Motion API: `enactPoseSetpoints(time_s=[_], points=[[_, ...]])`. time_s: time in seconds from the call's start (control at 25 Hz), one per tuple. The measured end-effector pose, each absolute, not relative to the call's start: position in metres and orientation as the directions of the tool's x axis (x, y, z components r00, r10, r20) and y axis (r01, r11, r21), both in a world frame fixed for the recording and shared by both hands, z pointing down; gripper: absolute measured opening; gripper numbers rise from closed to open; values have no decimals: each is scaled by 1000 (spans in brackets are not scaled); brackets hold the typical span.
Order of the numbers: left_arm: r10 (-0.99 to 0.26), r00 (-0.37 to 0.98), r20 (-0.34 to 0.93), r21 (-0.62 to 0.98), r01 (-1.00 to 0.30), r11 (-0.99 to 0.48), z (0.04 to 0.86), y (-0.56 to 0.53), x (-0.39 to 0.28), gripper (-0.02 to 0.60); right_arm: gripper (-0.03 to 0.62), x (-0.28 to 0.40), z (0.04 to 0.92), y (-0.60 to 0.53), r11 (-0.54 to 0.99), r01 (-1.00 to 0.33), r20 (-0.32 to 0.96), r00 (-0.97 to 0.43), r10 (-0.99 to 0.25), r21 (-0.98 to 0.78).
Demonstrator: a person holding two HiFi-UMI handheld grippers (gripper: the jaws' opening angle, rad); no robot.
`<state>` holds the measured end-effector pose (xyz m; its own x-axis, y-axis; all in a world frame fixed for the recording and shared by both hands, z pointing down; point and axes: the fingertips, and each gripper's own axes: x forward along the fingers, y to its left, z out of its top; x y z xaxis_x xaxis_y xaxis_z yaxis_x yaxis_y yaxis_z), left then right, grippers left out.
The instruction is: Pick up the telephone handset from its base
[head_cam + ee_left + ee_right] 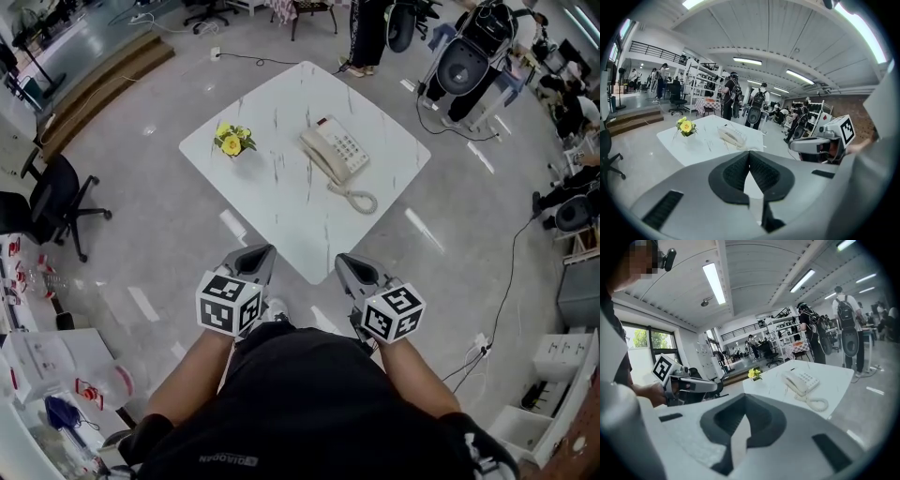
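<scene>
Two grippers, both empty: left gripper (261,253) and right gripper (347,262), fingers (733,176) clenched together on nothing, held close to the person's body, off the near corner of the counter (281,216). Telephone handset (322,155): cradled on its base (349,145), well ahead of both grippers and slightly to the right. Long axis diagonal, far-left to near-right; coiled cord (361,200) at its near end. Right gripper judged nearer. Yellow flowers (233,140) stand left of the handset. Writing: none legible on the telephone; shirt print (230,459), upside down, seems to read QIAODAN.
</scene>
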<state>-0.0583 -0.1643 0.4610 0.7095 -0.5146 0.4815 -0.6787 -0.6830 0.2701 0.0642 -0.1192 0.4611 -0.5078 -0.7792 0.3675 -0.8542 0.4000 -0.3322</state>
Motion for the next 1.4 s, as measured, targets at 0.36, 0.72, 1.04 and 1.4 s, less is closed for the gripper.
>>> enactPoseSetpoints(time_s=[0.36,0.72,1.04,1.4], points=[[-491,717,495,268,-663,-699,472,-224,-74,2,0,50,465,-182,380,-865,370,-487,-791,-327],[-496,701,513,253,-675,-693,481,-245,-60,2,0,67,474,-208,380,-864,404,-494,-770,-331],[-568,650,504,263,-742,-616,473,-265,-45,2,0,85,464,-244,479,-822,414,-569,-710,-309],[-610,607,510,259,-784,-564,473,-269,-25,2,0,106,469,-263,539,-785,411,-619,-669,-306]])
